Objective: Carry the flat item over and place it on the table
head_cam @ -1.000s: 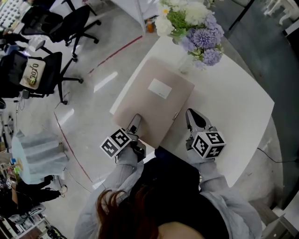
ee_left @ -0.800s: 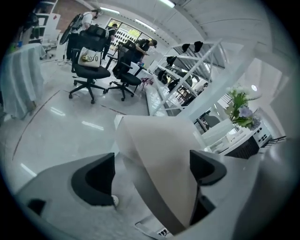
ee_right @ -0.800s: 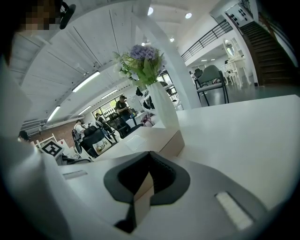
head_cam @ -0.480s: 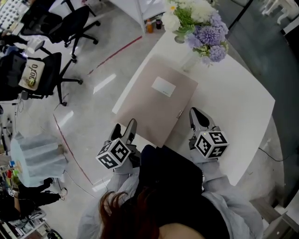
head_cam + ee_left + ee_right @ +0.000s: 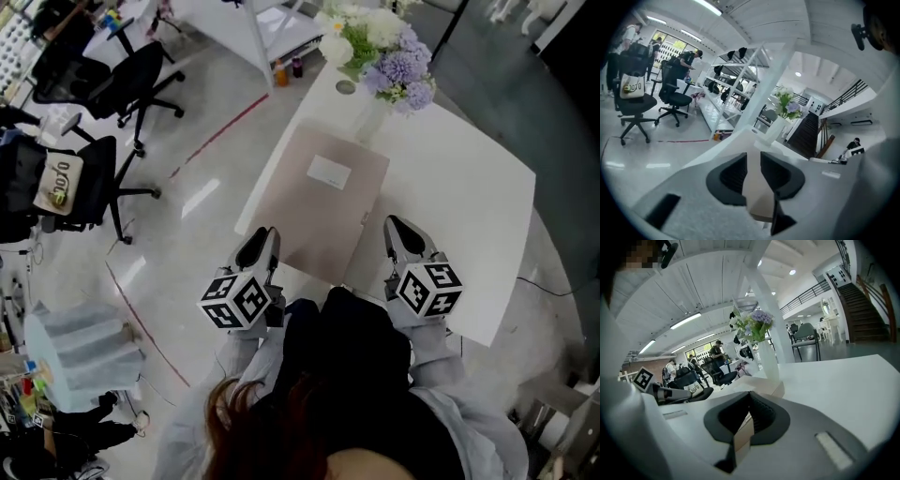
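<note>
The flat item, a beige folder [image 5: 319,202] with a white label, lies flat on the white table [image 5: 450,187]. My left gripper [image 5: 262,246] hovers just off the table's near left edge, beside the folder's near left corner. Its jaws are closing and stand a narrow gap apart [image 5: 753,171], pressing on nothing. My right gripper [image 5: 401,234] rests over the table to the right of the folder, a little apart from it. Its jaws [image 5: 750,401] meet, and the folder [image 5: 757,389] shows beyond them to the left.
A white vase of white and purple flowers [image 5: 380,56] stands at the table's far end, just past the folder. Black office chairs [image 5: 131,75], a white shelf [image 5: 272,23] and a red floor line [image 5: 216,117] lie to the left. The table's right half is bare.
My left gripper came off the folder's near left edge and drew back off the table; its jaws spread wide, then narrowed. The right gripper has barely moved.
</note>
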Action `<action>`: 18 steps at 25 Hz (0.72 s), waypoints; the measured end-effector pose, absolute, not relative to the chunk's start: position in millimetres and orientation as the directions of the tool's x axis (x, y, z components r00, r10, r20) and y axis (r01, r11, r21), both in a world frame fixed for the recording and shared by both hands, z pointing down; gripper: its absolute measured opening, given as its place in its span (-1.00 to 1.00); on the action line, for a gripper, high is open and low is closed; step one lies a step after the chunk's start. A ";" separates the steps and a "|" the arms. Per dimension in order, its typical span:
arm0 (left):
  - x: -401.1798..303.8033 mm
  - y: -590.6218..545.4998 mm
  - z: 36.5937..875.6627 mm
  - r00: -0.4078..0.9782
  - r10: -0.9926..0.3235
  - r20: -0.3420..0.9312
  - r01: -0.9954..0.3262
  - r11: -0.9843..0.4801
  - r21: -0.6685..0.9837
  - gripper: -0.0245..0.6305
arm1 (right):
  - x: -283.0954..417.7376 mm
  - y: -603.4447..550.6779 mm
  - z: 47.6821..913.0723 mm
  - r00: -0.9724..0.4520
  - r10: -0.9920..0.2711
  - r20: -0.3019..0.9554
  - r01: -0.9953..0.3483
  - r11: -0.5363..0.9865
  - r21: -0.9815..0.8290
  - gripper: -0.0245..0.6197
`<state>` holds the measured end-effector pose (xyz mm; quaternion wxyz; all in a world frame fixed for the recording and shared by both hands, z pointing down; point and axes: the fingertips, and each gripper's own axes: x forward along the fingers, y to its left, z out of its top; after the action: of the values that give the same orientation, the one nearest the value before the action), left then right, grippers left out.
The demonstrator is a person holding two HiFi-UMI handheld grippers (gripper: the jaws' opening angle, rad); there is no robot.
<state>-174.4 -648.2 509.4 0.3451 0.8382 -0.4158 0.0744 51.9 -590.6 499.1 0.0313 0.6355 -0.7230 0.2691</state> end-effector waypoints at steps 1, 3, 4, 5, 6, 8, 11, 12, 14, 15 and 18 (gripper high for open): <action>-173.0 -647.2 506.8 0.663 -0.630 0.404 -0.734 -0.443 0.515 -0.66 | 48.2 -586.5 495.0 -0.178 -0.906 0.383 -0.937 0.038 -0.347 -0.90; -171.5 -644.2 501.8 0.700 -0.597 0.391 -0.704 -0.486 0.518 -0.74 | 40.6 -578.9 487.7 -0.153 -0.912 0.380 -0.942 0.018 -0.336 -0.90; -171.2 -642.3 498.9 0.718 -0.581 0.383 -0.687 -0.504 0.523 -0.78 | 37.1 -575.5 484.3 -0.139 -0.915 0.379 -0.944 0.007 -0.330 -0.90; -171.0 -640.1 495.2 0.737 -0.565 0.372 -0.668 -0.523 0.530 -0.82 | 33.5 -572.4 480.9 -0.125 -0.918 0.377 -0.946 -0.004 -0.324 -0.90; -171.0 -637.7 490.6 0.757 -0.547 0.357 -0.646 -0.542 0.538 -0.83 | 29.5 -569.4 477.2 -0.112 -0.921 0.374 -0.947 -0.015 -0.320 -0.90; -171.7 -632.3 480.3 0.795 -0.513 0.325 -0.600 -0.579 0.553 -0.86 | 20.3 -562.3 469.6 -0.089 -0.926 0.367 -0.950 -0.032 -0.312 -0.90; -173.0 -626.3 467.1 0.836 -0.469 0.284 -0.542 -0.627 0.560 -0.93 | 8.2 -551.1 462.1 -0.053 -0.931 0.362 -0.955 -0.059 -0.291 -0.90; -173.6 -624.4 464.6 0.848 -0.452 0.275 -0.524 -0.644 0.558 -0.93 | 4.1 -547.8 461.8 -0.044 -0.932 0.361 -0.955 -0.067 -0.289 -0.90; -176.0 -618.6 461.8 0.872 -0.414 0.261 -0.487 -0.679 0.549 -0.93 | -5.0 -540.1 462.6 -0.030 -0.932 0.360 -0.955 -0.080 -0.287 -0.90; -177.6 -614.9 460.7 0.884 -0.393 0.254 -0.467 -0.697 0.544 -0.93 | -9.3 -535.6 462.8 -0.022 -0.932 0.361 -0.955 -0.087 -0.283 -0.90; -184.1 -605.8 460.4 0.904 -0.349 0.248 -0.428 -0.738 0.521 -0.93 | -19.3 -522.1 463.0 0.006 -0.932 0.363 -0.960 -0.108 -0.260 -0.90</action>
<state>-184.1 -605.8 460.4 0.2953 0.9298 -0.2091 0.0671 -19.3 -522.1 463.0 0.0307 0.7086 -0.6673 0.2275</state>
